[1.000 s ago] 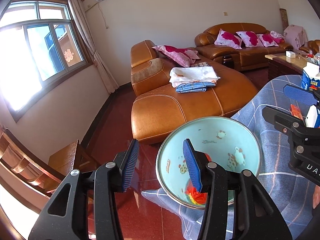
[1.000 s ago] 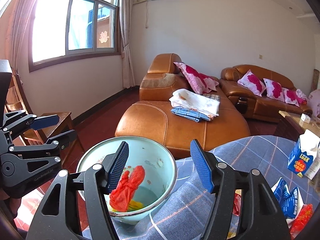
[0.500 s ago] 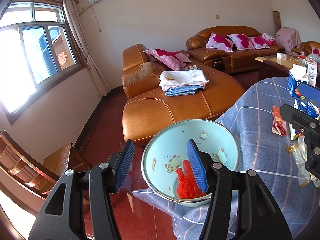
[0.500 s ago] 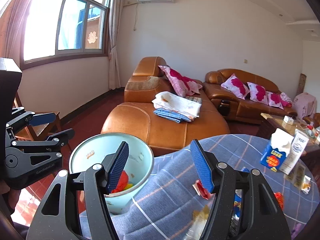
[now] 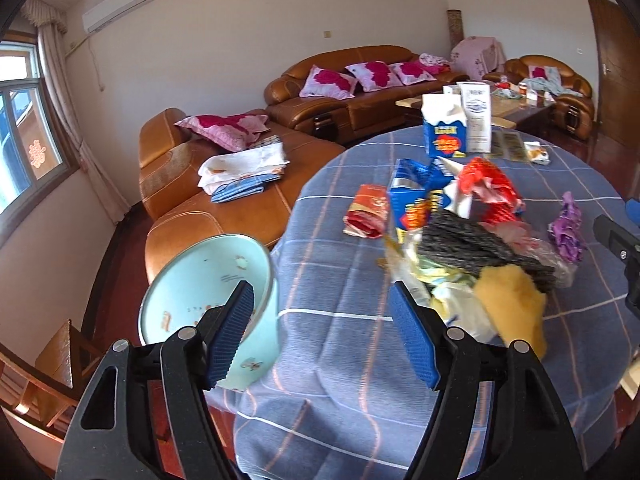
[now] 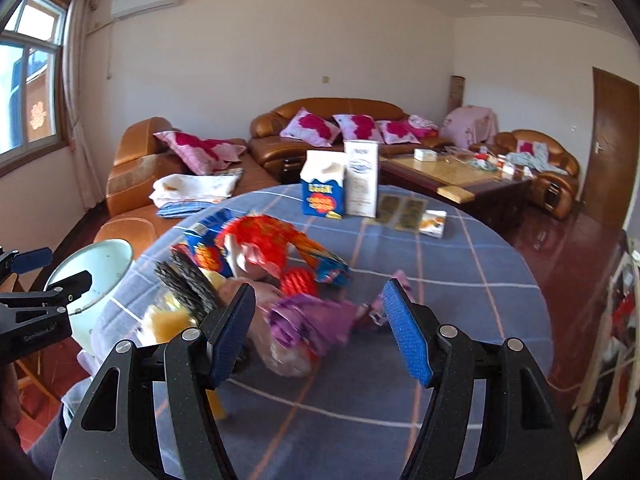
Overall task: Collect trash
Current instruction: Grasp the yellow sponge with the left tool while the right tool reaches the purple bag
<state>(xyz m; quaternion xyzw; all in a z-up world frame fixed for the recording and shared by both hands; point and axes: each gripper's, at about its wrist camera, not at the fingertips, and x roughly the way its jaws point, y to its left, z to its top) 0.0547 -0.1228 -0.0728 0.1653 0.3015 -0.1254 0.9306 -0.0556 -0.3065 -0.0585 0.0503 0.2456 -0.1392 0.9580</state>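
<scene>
A pile of trash (image 5: 460, 236) lies on the round table's blue checked cloth (image 5: 340, 360): red and blue wrappers, a dark grey bag, yellow and clear plastic. A light blue basin (image 5: 200, 288) sits tilted at the table's left edge. My left gripper (image 5: 322, 320) hovers over the cloth between basin and pile, its jaws opening with nothing between them. My right gripper (image 6: 318, 320) points at the pile's near side, its jaws opening. A crumpled purple wrapper (image 6: 312, 320) shows between its fingers, and the pads do not touch it. The basin (image 6: 100, 268) is at the left there.
Two cartons (image 6: 340, 188) stand upright at the table's far side, with flat packets (image 6: 404, 208) beside them. Brown leather sofas (image 5: 240, 184) with pillows and folded cloths lie beyond. A wooden chair (image 5: 60, 360) is at the lower left and a coffee table (image 6: 460, 176) at the back right.
Both grippers have swung right, away from the basin and toward the trash pile on the table. Both pairs of jaws stand wider than before, the left markedly so.
</scene>
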